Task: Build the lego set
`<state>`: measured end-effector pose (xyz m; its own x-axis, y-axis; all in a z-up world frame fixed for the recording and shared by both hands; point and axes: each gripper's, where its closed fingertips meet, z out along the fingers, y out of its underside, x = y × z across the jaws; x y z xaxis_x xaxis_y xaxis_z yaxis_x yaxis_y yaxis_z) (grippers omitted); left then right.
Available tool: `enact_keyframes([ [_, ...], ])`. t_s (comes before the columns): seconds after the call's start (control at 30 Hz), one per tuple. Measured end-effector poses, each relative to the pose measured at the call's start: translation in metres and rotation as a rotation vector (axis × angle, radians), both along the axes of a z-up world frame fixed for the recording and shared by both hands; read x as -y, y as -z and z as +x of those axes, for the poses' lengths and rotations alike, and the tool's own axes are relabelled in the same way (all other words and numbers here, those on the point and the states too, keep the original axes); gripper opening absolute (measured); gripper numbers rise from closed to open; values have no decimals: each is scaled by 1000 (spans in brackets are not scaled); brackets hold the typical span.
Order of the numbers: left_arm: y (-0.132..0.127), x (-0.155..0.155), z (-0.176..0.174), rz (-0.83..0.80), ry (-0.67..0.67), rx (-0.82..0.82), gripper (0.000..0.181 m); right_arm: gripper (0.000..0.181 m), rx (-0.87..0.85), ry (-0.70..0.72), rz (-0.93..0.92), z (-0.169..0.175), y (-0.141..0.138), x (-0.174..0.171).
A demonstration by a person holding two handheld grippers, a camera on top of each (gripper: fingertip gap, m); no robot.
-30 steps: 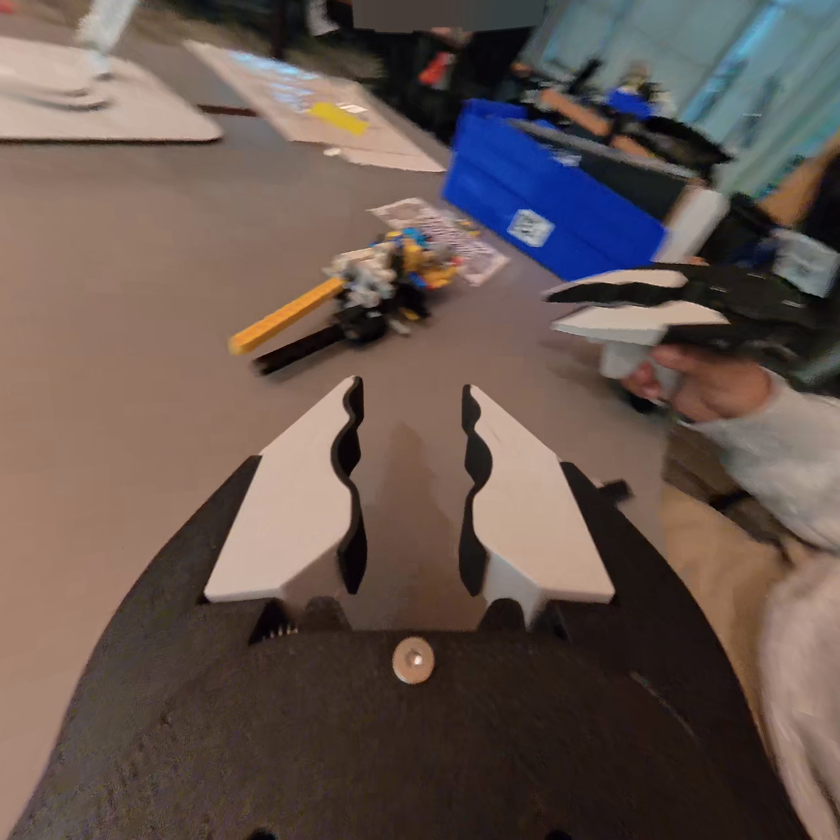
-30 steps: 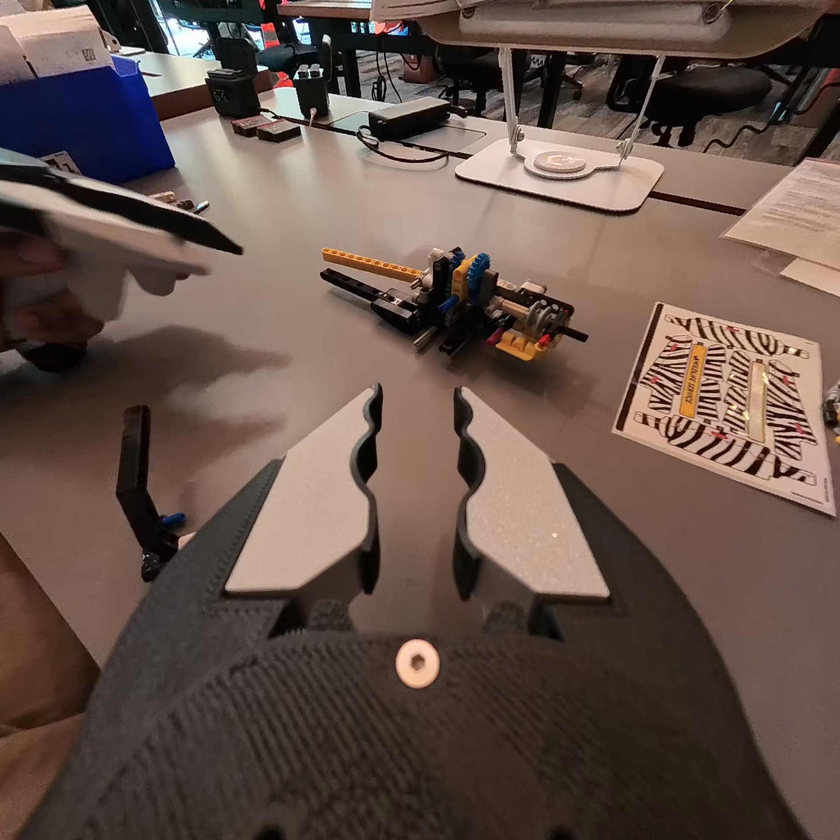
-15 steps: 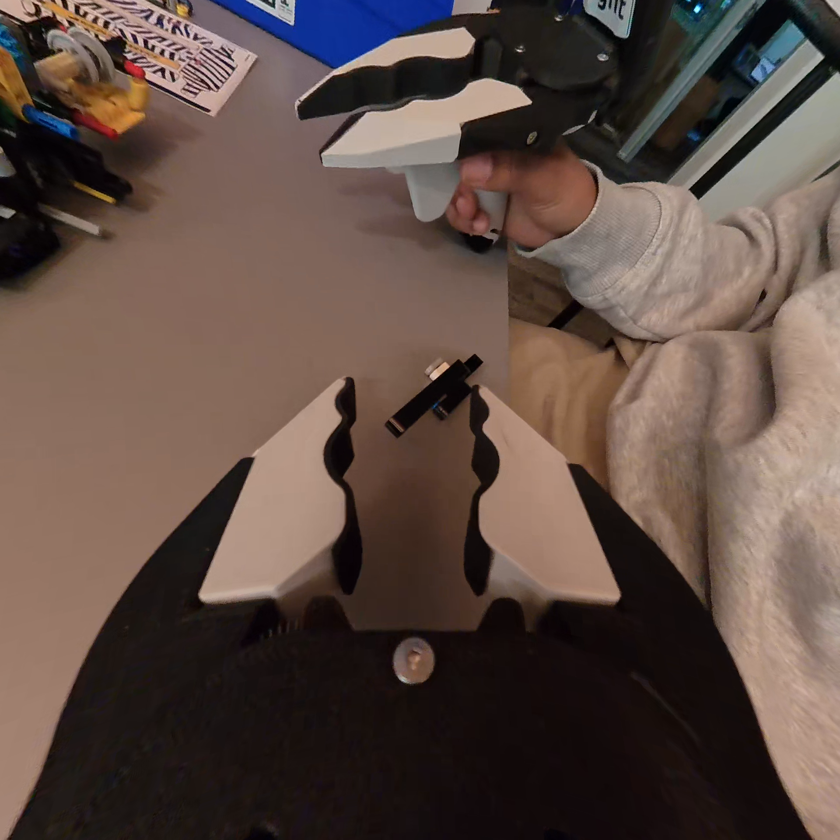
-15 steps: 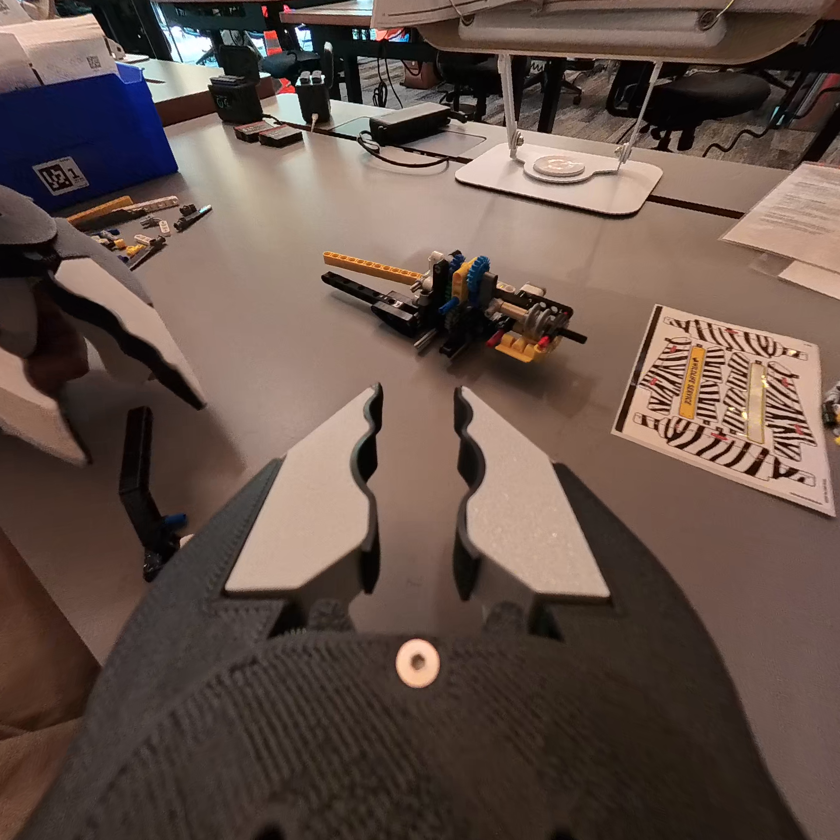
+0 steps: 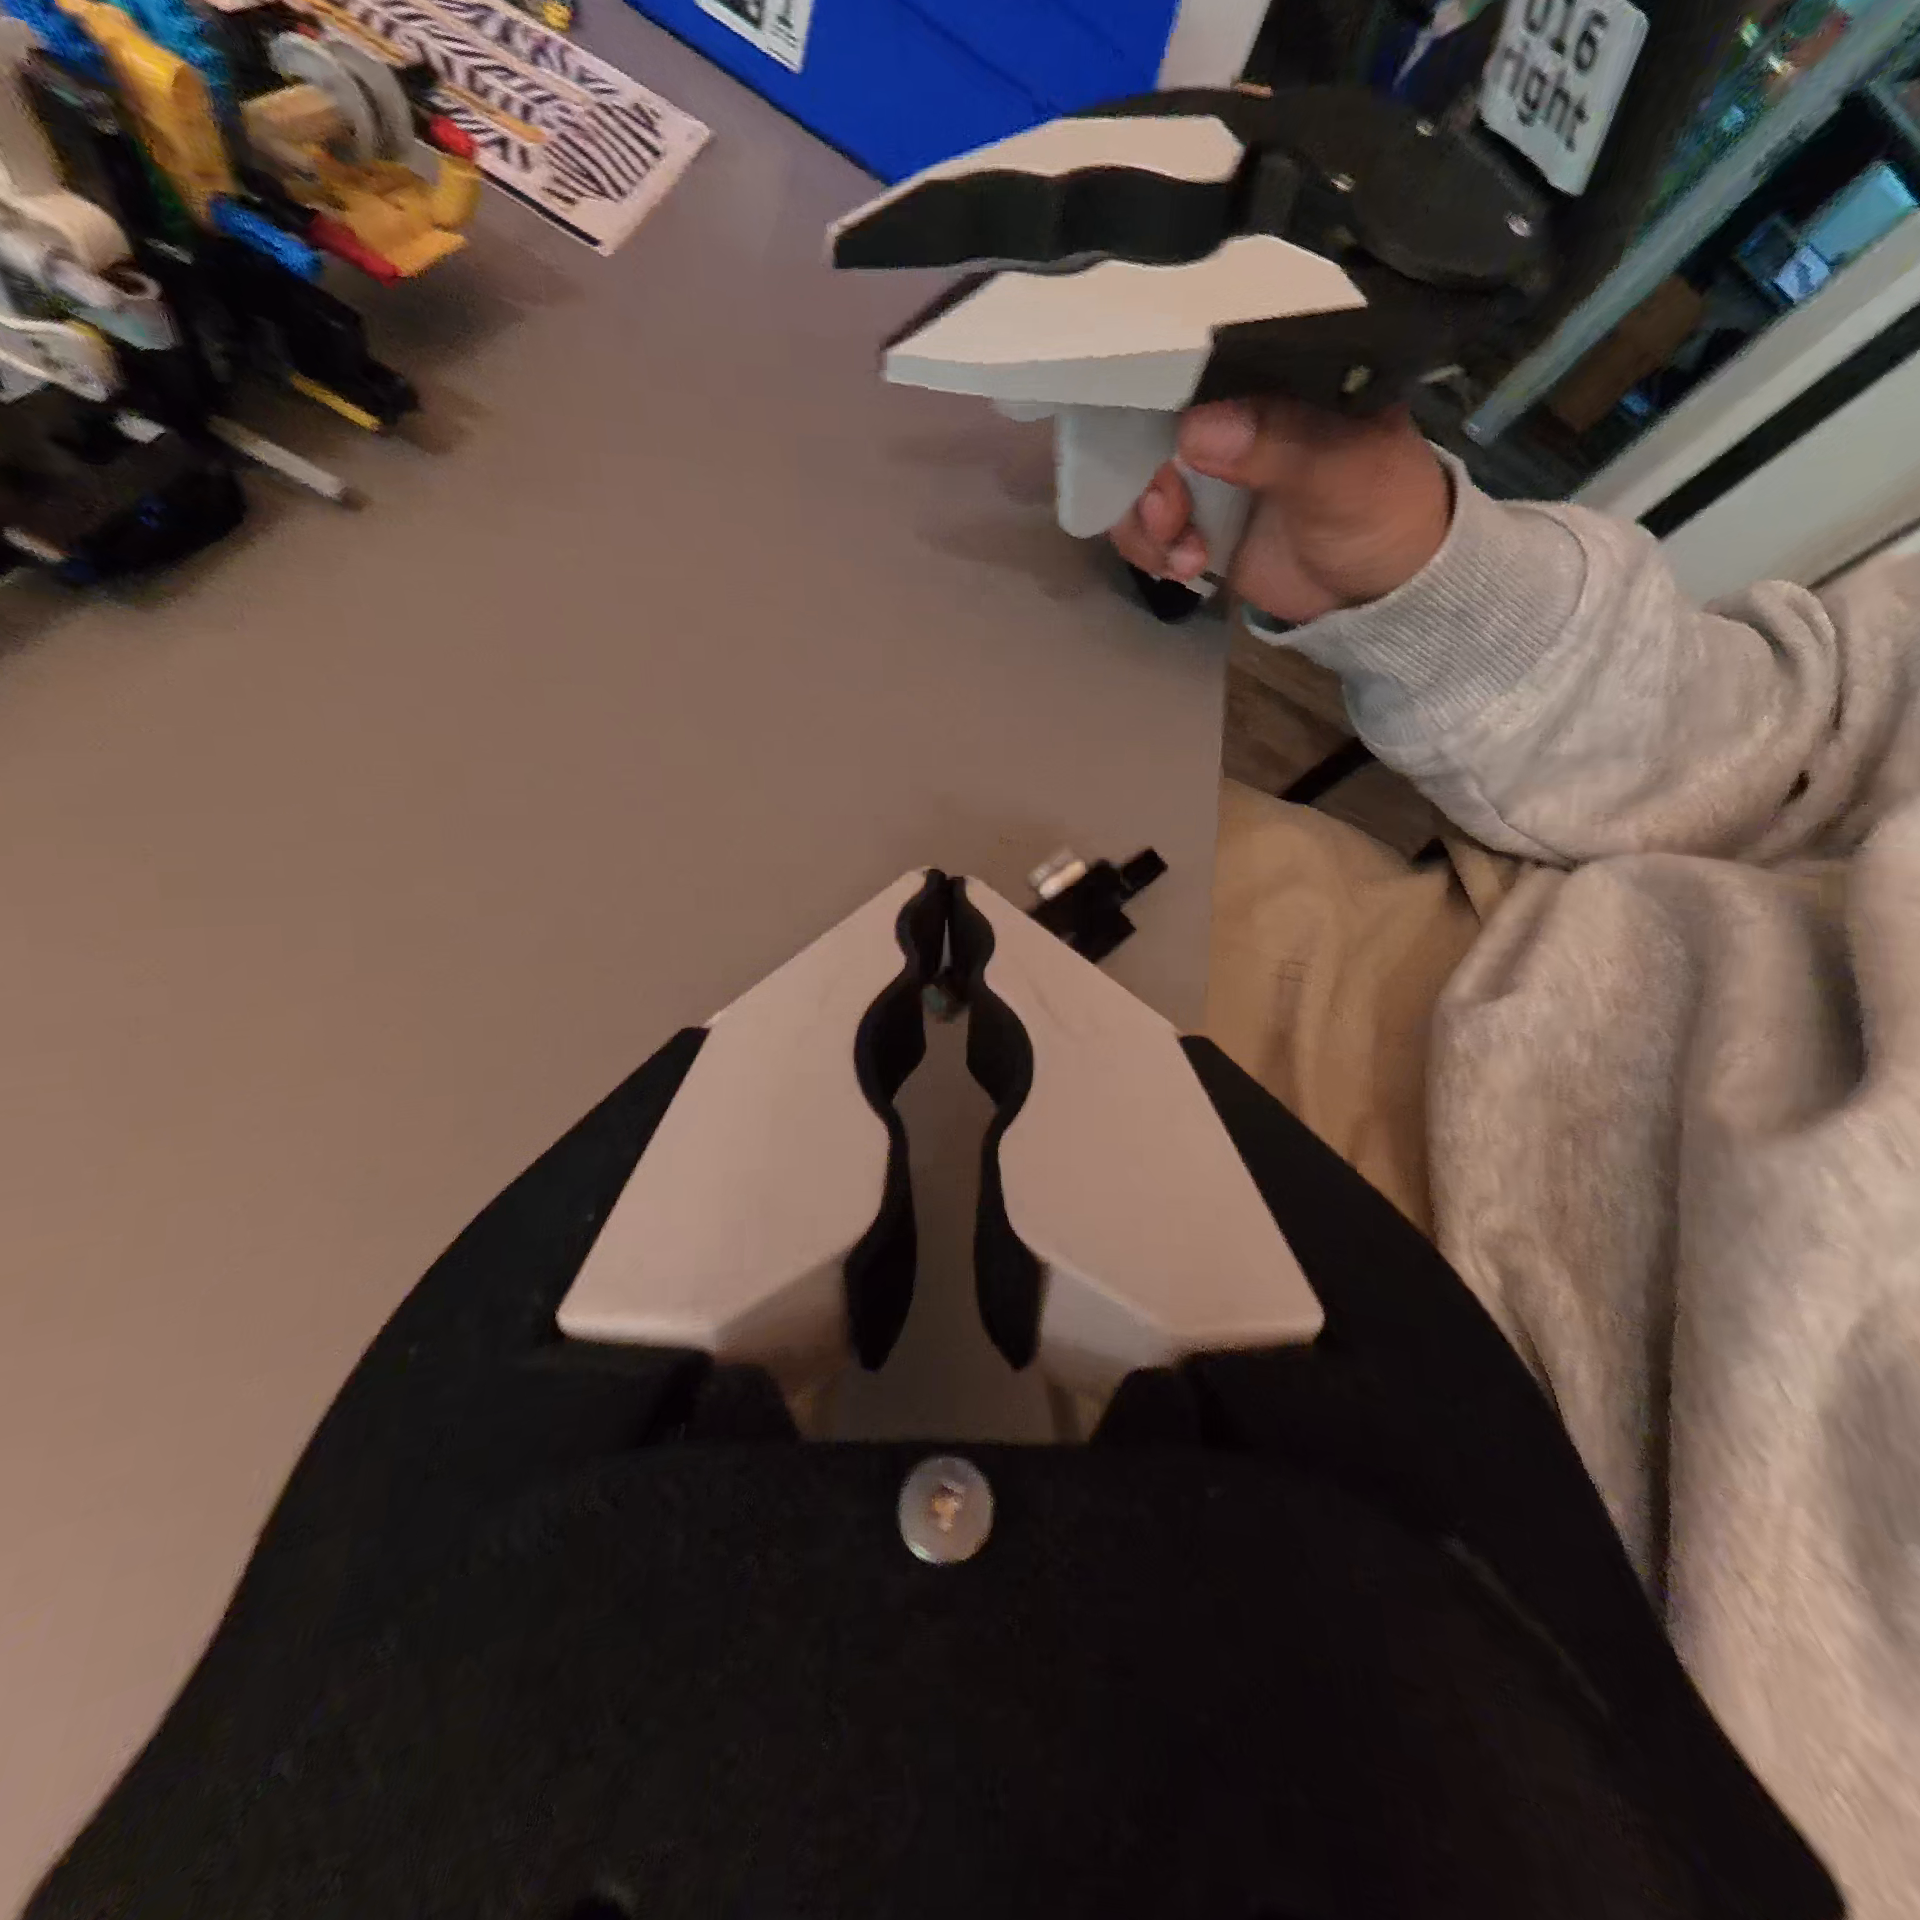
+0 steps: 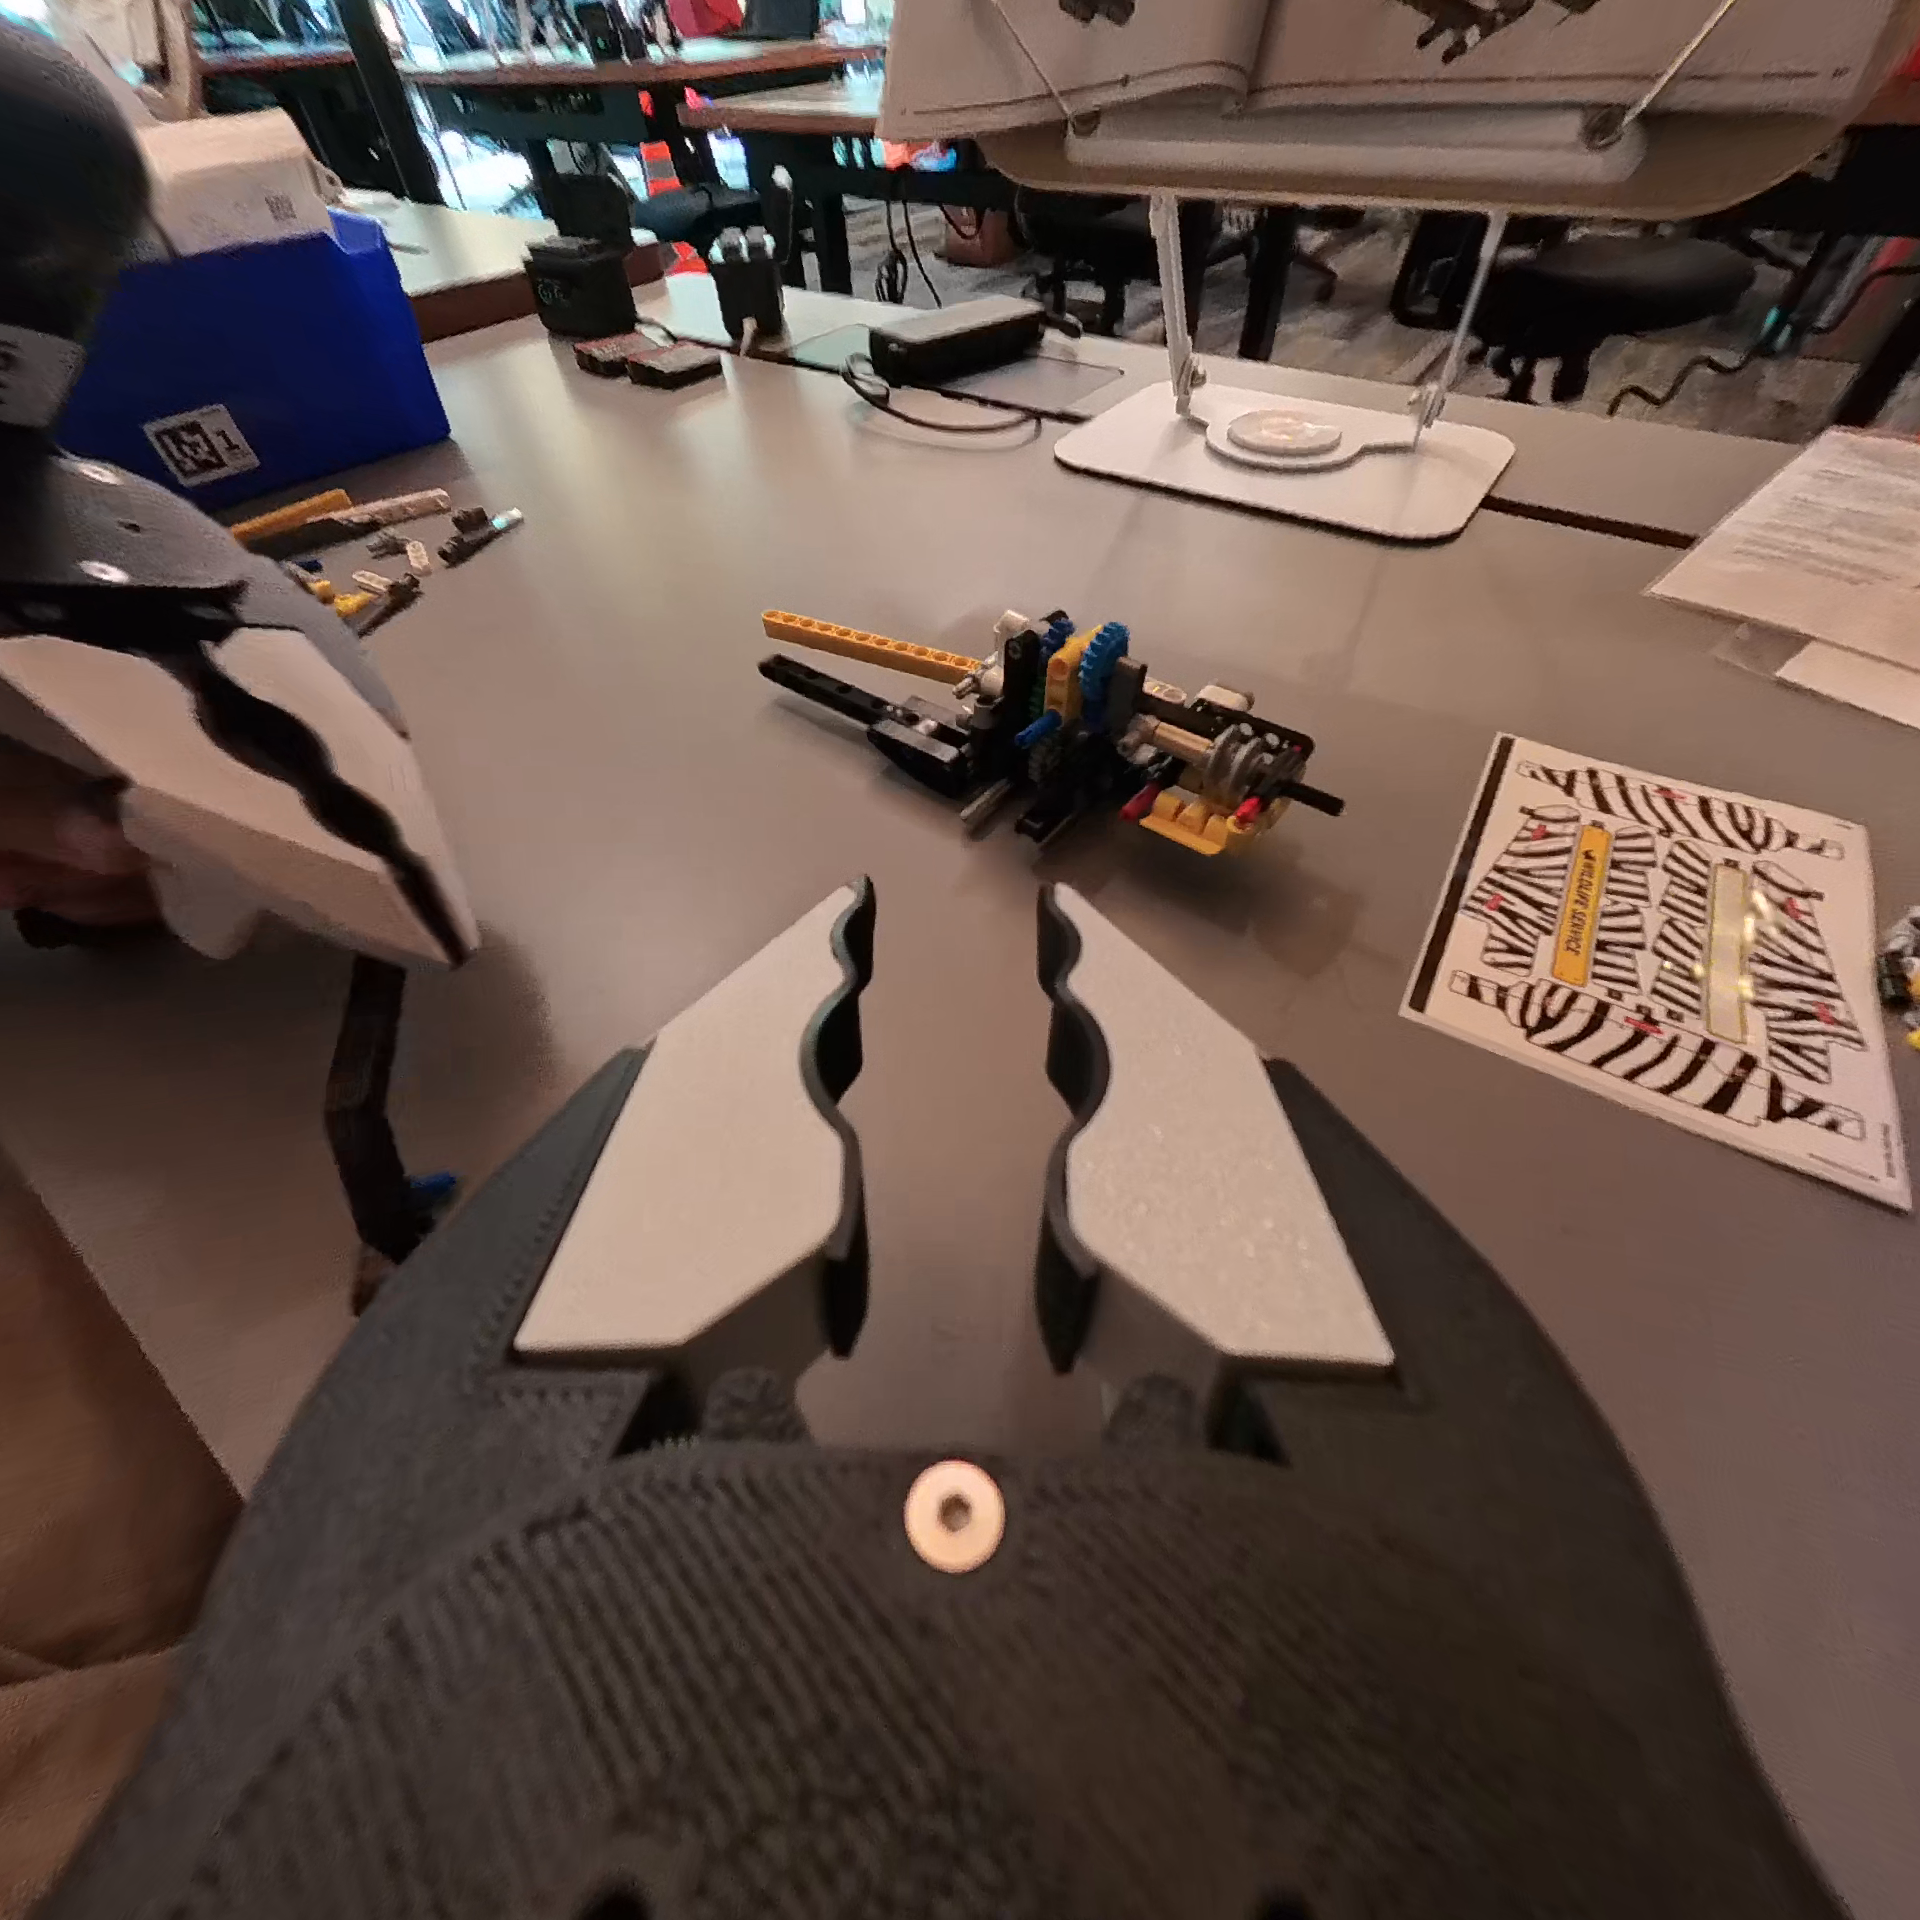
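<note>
The part-built lego model (image 6: 1049,717), black, yellow and blue, lies mid-table; it also shows in the left wrist view (image 5: 208,260). My left gripper (image 5: 943,891) is shut, its fingertips meeting low over the table near the front edge. A small black lego piece (image 5: 1096,914) lies just right of its right finger, partly hidden under it. The right wrist view shows the left gripper (image 6: 457,945) over that black piece (image 6: 364,1091), which has a blue pin. My right gripper (image 6: 956,904) is open and empty above the table; it also shows in the left wrist view (image 5: 862,307).
A zebra sticker sheet (image 6: 1652,956) lies right of the model. A blue bin (image 6: 260,343) and several loose pieces (image 6: 384,551) are far left. A white book stand (image 6: 1288,457) and papers (image 6: 1829,551) are at the back. The table's edge (image 5: 1218,790) borders a person's lap. My right fingertips sit around 12 cm from my left ones.
My left gripper swung from the model to the black piece near the edge, then shut. The piece stood between its open tips; now it lies beside the right finger. The right gripper stayed put.
</note>
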<state>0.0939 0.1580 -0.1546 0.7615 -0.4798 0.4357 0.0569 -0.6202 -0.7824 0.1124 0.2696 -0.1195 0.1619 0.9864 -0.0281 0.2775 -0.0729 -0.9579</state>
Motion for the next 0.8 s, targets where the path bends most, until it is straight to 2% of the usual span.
enact_keyframes([
  [0.1, 2, -4, -3, -15, -32, 8, 0, 32, -107, -112, 62, 4, -18, 15],
  [0.23, -3, -2, 0, 18, -13, 6, 5, 31, -167, -320, 146, 19, -36, 56],
  [0.4, -23, 11, 13, 95, 96, 135, 39, 29, 17, -457, 216, 40, 4, 91],
  [0.67, -1, 11, 29, -34, 150, 71, 44, 31, 36, -449, 150, 39, 8, 89],
  [0.8, 0, 11, 27, -39, 141, 71, 42, 31, 23, -430, 119, 38, 5, 85],
])
